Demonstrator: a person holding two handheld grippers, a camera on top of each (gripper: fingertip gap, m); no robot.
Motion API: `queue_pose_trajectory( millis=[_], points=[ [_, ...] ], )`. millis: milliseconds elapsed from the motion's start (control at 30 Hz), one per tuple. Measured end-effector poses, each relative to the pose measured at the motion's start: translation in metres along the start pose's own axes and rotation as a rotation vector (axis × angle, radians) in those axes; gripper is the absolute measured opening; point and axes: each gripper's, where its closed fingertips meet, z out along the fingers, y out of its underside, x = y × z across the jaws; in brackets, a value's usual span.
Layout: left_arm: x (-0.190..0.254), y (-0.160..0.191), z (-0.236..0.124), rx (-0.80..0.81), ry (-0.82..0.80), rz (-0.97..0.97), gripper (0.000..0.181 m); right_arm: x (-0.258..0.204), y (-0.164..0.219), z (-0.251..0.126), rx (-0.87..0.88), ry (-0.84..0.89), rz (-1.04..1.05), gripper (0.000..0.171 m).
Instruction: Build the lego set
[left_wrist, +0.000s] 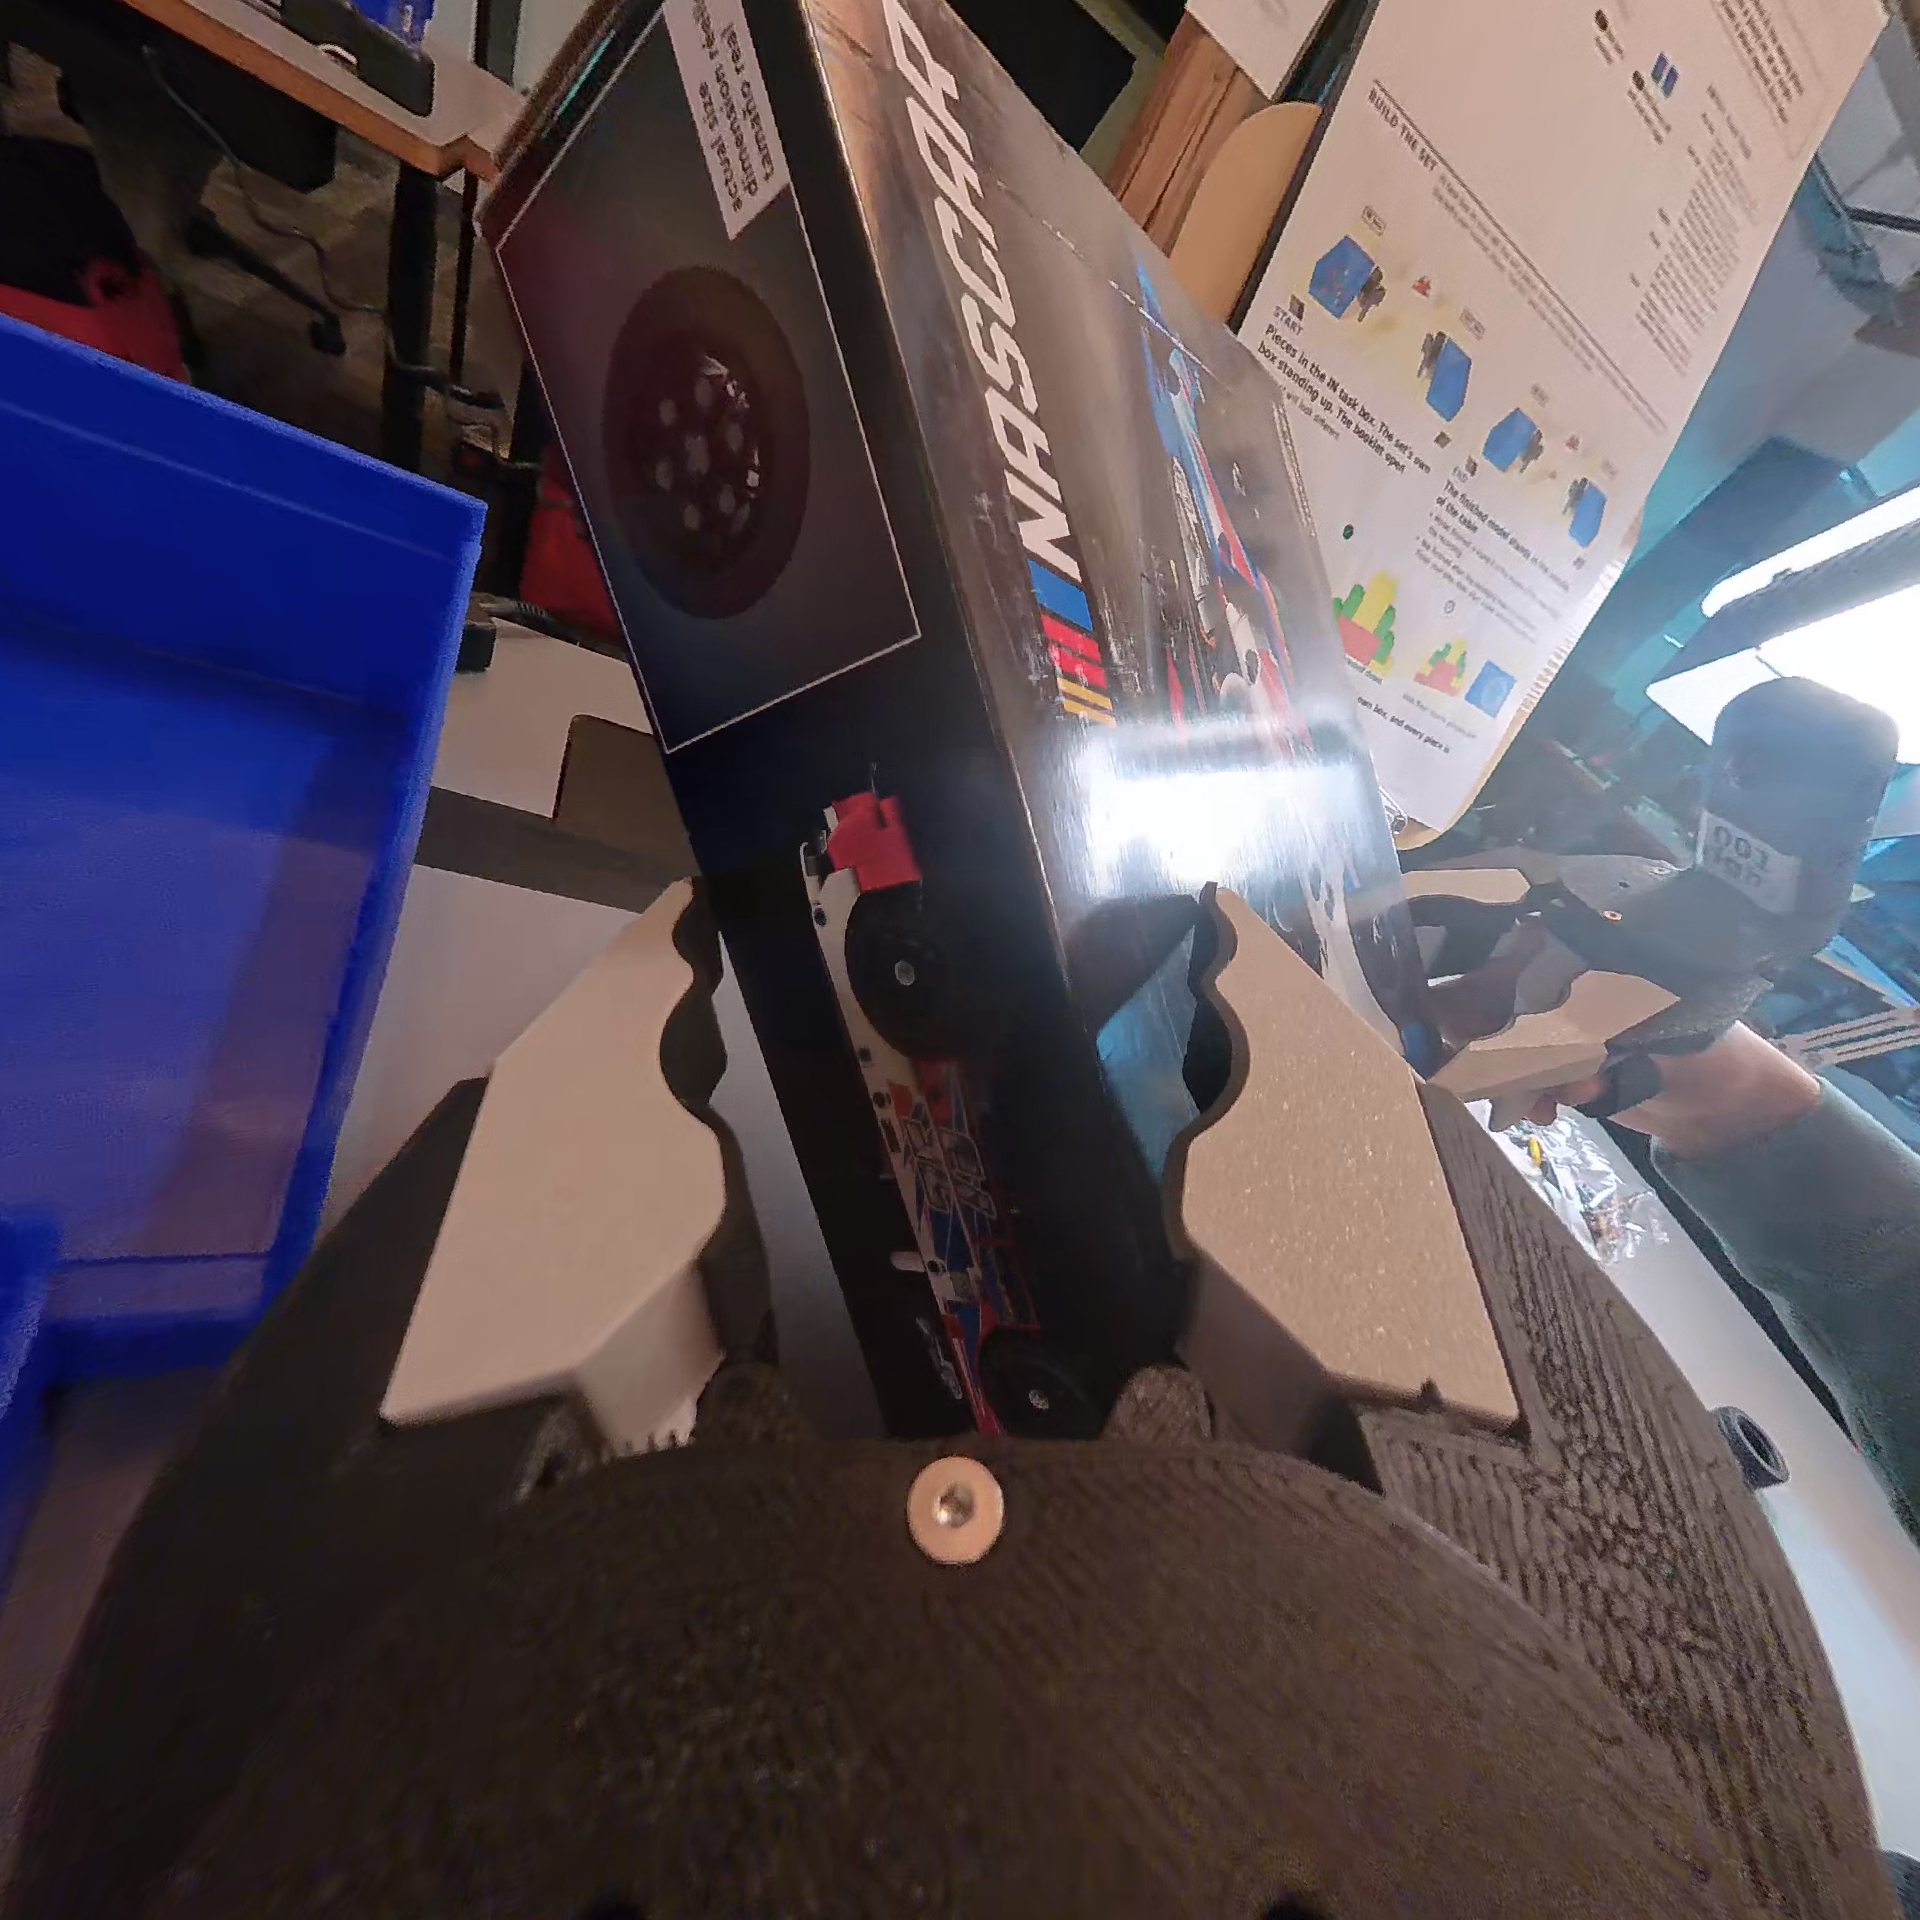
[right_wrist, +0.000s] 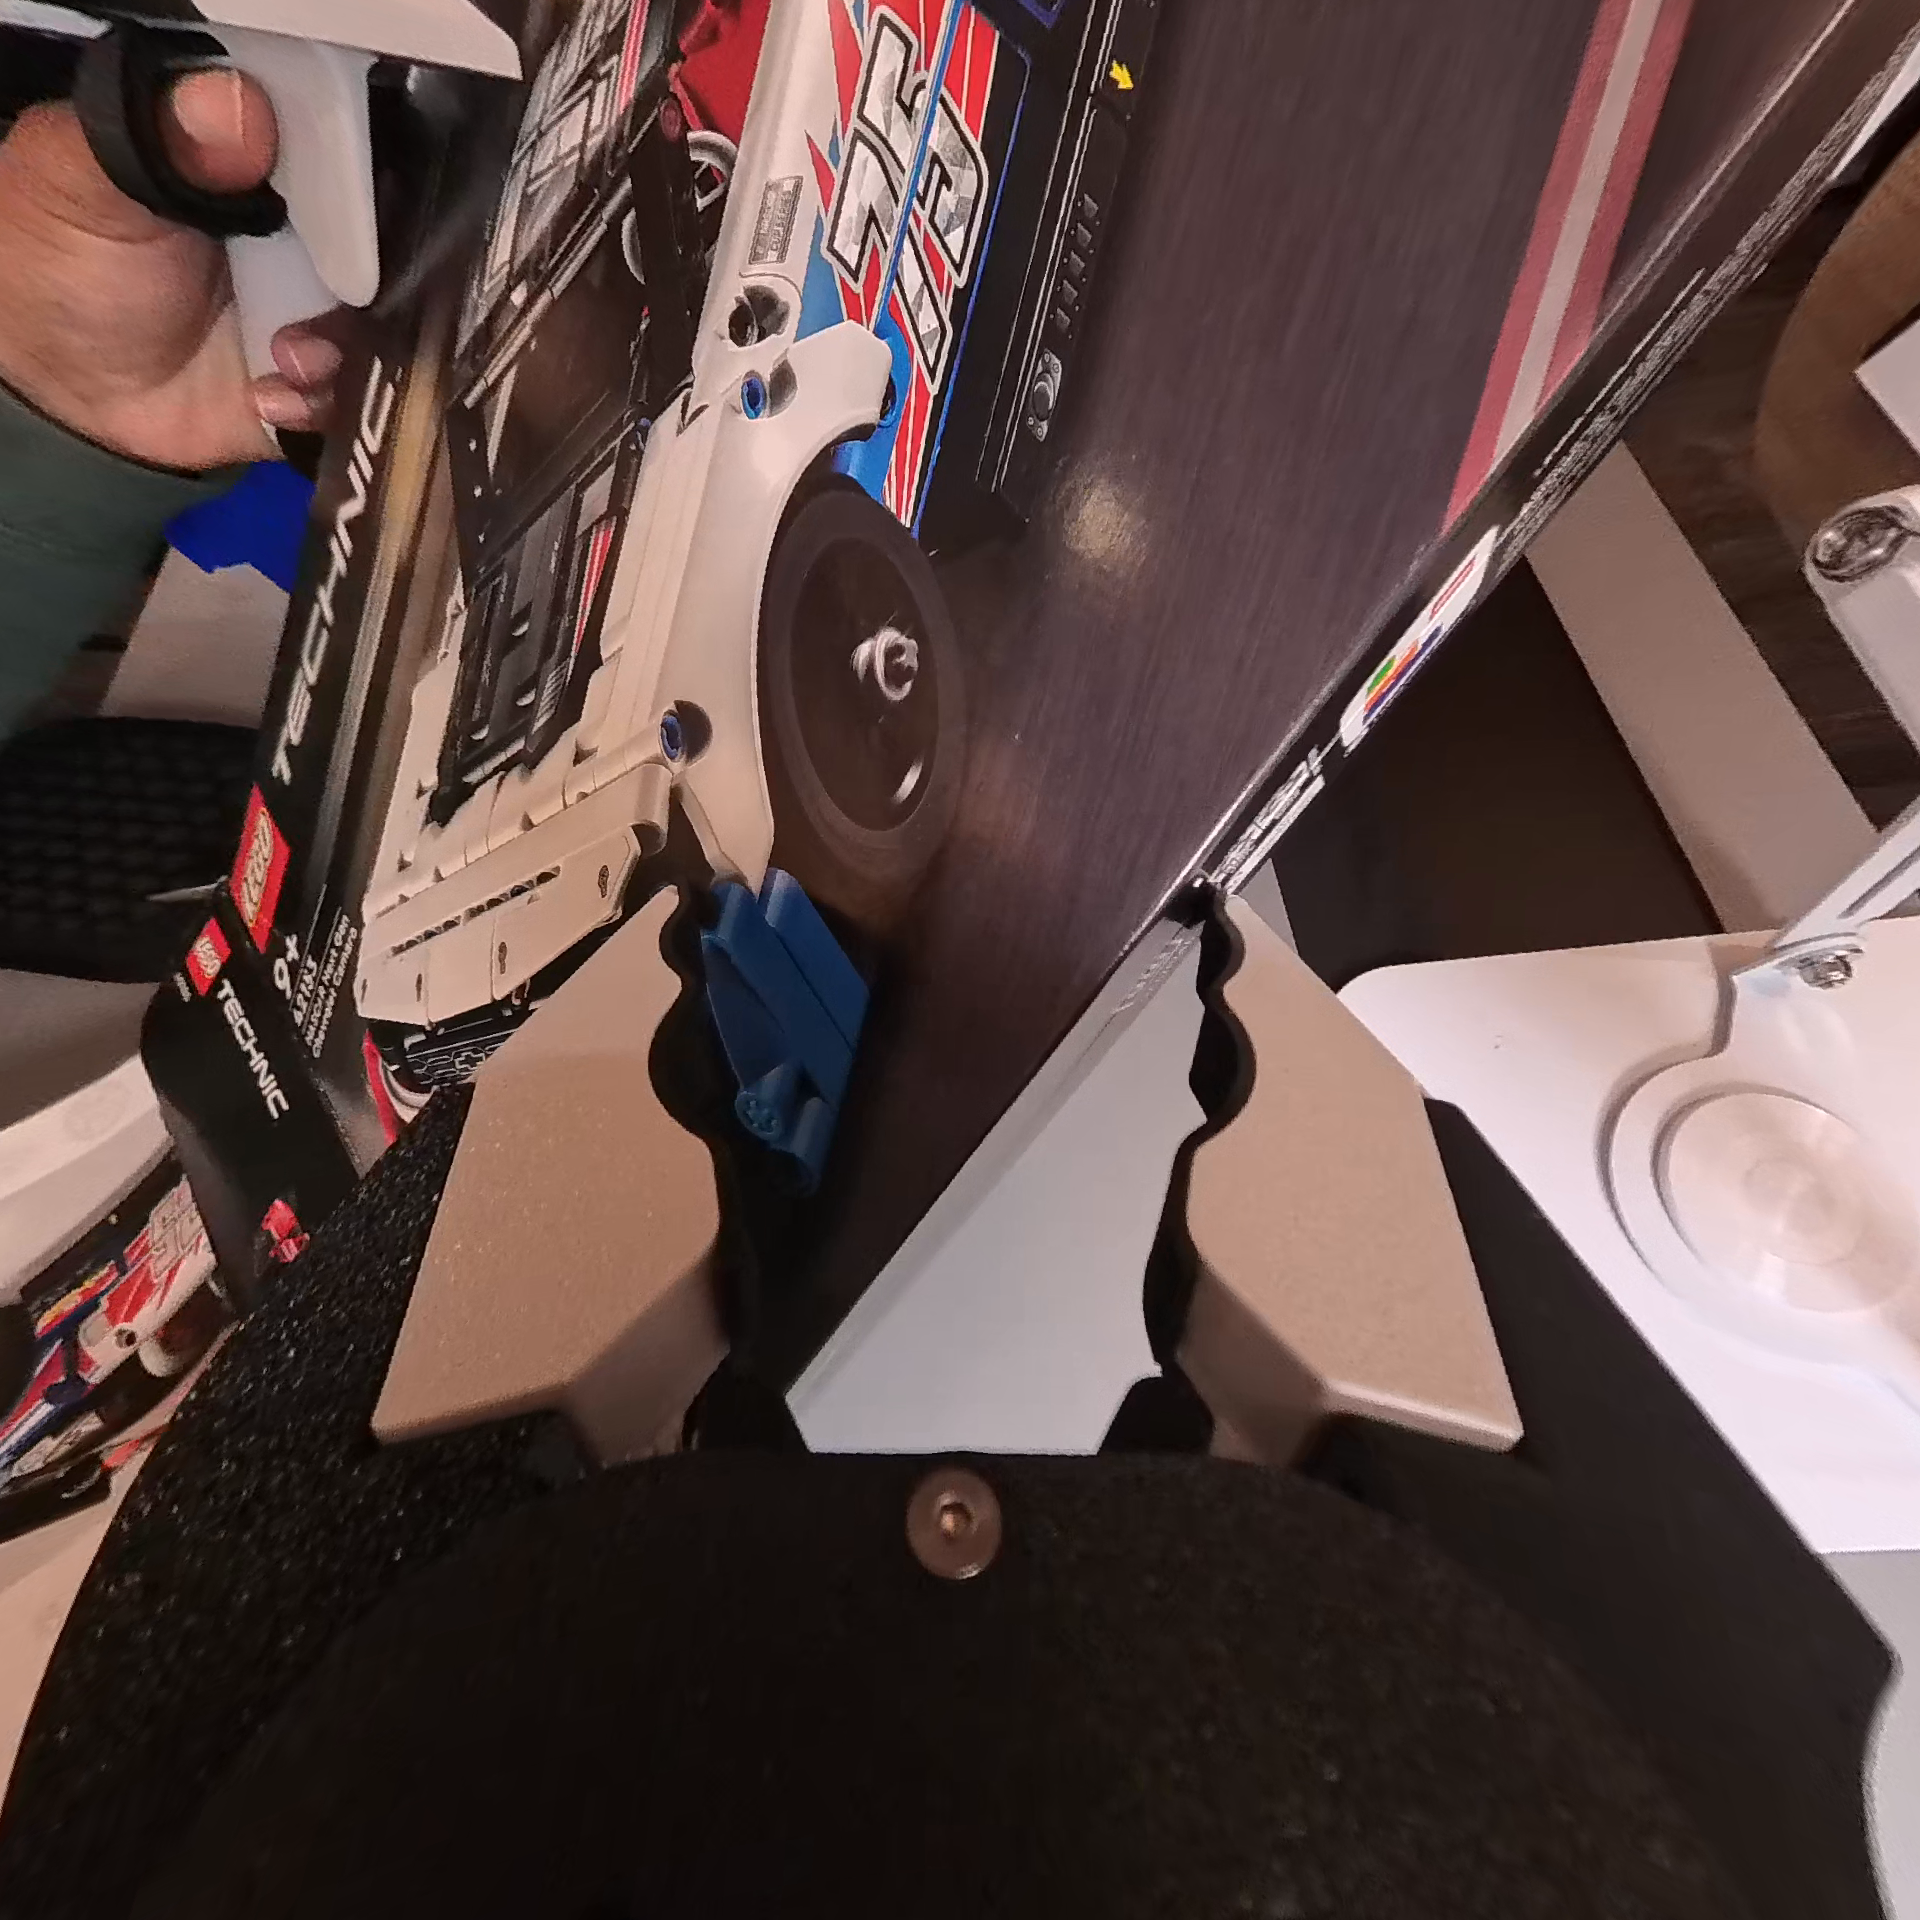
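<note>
The black lego set box (left_wrist: 935, 436), printed with a race car, is tilted and held off the table by both grippers. My left gripper (left_wrist: 948, 914) clamps the box's narrow side, one finger on each broad face. My right gripper (right_wrist: 940, 914) clamps a lower corner of the same box (right_wrist: 1195, 468), its left finger over the printed front and its right finger at the box's edge. The right gripper's body (left_wrist: 1766, 862) and the hand holding it show at the box's far edge in the left wrist view.
A blue bin (left_wrist: 208, 727) stands close on the left. A white instruction poster (left_wrist: 1538, 364) leans behind the box. A clear bag of parts (left_wrist: 1590, 1195) lies on the white table. A booklet (right_wrist: 94, 1371) lies low left, and a white stand base (right_wrist: 1766, 1174) sits right.
</note>
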Motion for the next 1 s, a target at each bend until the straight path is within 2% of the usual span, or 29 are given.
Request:
queue_pose_trajectory(
  millis=[33,167,367,533,733,1000],
  points=[
    [-0.001,0.000,-0.001,-0.004,0.002,-0.003,0.090,-0.001,-0.001,0.000,-0.002,0.005,-0.001,0.094],
    [-0.011,0.008,0.003,-0.038,-0.007,-0.046,0.092,0.000,0.003,0.006,-0.015,0.018,0.023,0.095],
    [-0.037,0.040,0.007,-0.087,-0.050,-0.121,0.100,0.002,0.015,0.021,0.001,0.015,0.055,0.091],
    [-0.041,0.040,0.003,-0.089,-0.038,-0.129,0.097,0.000,0.012,0.022,-0.020,0.003,0.034,0.089],
    [-0.032,0.016,0.000,-0.030,-0.029,-0.085,0.095,0.001,-0.007,0.016,0.005,0.036,0.008,0.084],
    [0.012,-0.051,-0.027,0.120,-0.008,0.120,0.091,-0.003,-0.060,-0.005,0.096,0.141,-0.089,0.080]
  ],
)
